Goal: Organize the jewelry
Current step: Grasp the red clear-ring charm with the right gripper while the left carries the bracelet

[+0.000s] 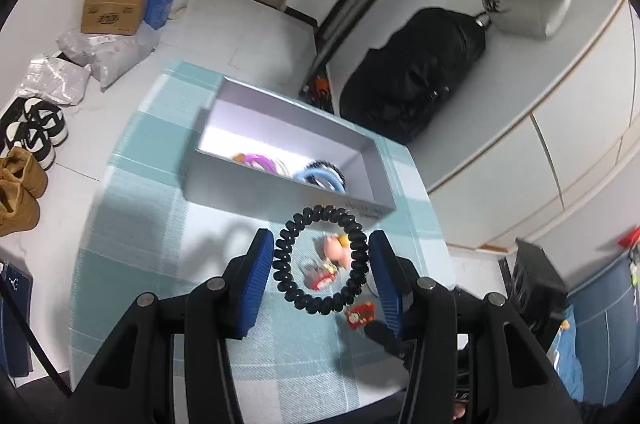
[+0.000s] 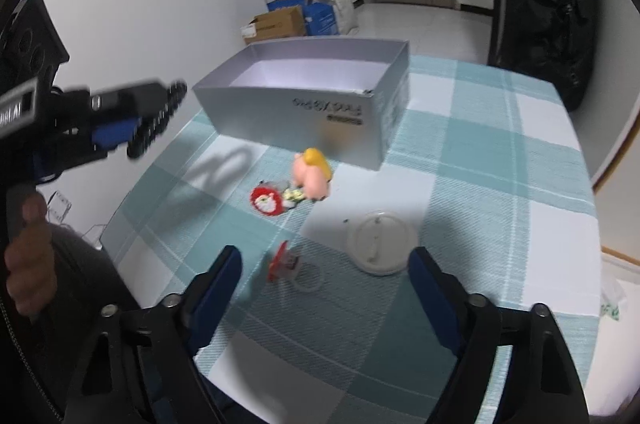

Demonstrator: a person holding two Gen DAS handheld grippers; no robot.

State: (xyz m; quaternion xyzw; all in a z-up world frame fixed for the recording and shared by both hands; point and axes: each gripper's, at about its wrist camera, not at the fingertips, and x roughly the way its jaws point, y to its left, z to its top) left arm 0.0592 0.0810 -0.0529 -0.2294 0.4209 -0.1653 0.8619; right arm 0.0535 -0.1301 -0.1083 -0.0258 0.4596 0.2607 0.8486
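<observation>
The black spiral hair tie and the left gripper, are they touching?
Touching. The left wrist view shows the black spiral hair tie squeezed between the blue pads of the left gripper, meeting both jaws, lifted above the checked tablecloth.

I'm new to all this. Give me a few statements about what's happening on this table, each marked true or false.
1. The left gripper holds a black spiral hair tie. True.
2. The right gripper holds the white round disc. False: it is open and empty; the disc lies on the tablecloth.
3. The grey box is empty. False: coloured hair ties lie inside.
4. A pink and yellow toy lies outside the box. True.
</observation>
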